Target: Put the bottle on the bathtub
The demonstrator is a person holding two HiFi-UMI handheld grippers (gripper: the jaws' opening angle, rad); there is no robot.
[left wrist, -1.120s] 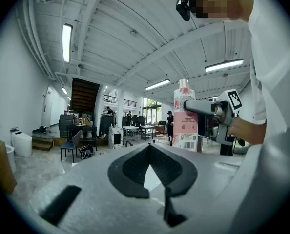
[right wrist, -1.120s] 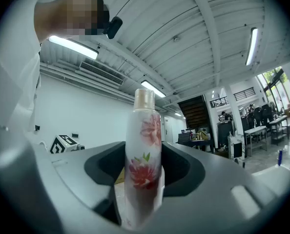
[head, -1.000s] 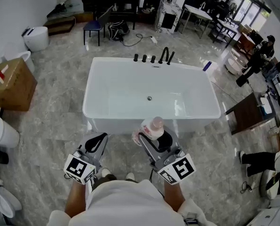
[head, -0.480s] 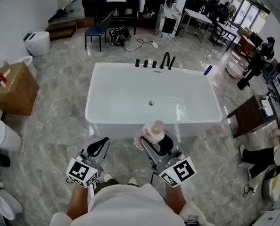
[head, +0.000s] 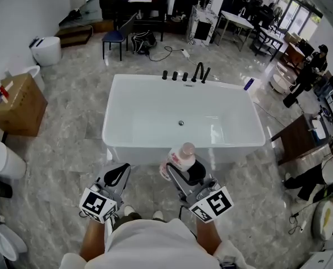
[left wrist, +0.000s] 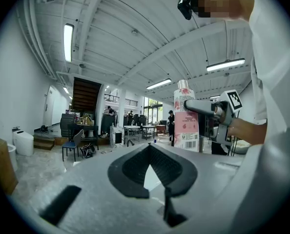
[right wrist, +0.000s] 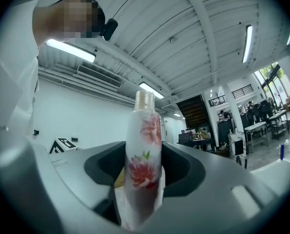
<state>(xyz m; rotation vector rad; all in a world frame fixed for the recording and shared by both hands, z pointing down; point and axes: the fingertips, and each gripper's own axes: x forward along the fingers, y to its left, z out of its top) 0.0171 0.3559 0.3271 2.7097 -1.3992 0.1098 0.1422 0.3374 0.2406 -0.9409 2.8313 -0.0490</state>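
- Since a second ago the tub (head: pixel 134 145) has slid slightly lower and to the right in the head view, while both tongs sit much where they were.
- Right tongs (head: pixel 182 171) grip the bottle (head: pixel 181 157) upright by its lower body, in the air at the tub's near rim.
- Left tongs (head: pixel 116 174) are closed on nothing, off to the left over the floor.
- The rim looks narrow and smooth, so a tall bottle set off-centre or tilted could topple into the tub or onto the floor.
- Letting go before the base rests flat would probably drop it.

A cardboard box (head: pixel 15 105) and blue chair (head: pixel 115 37) stand well apart.
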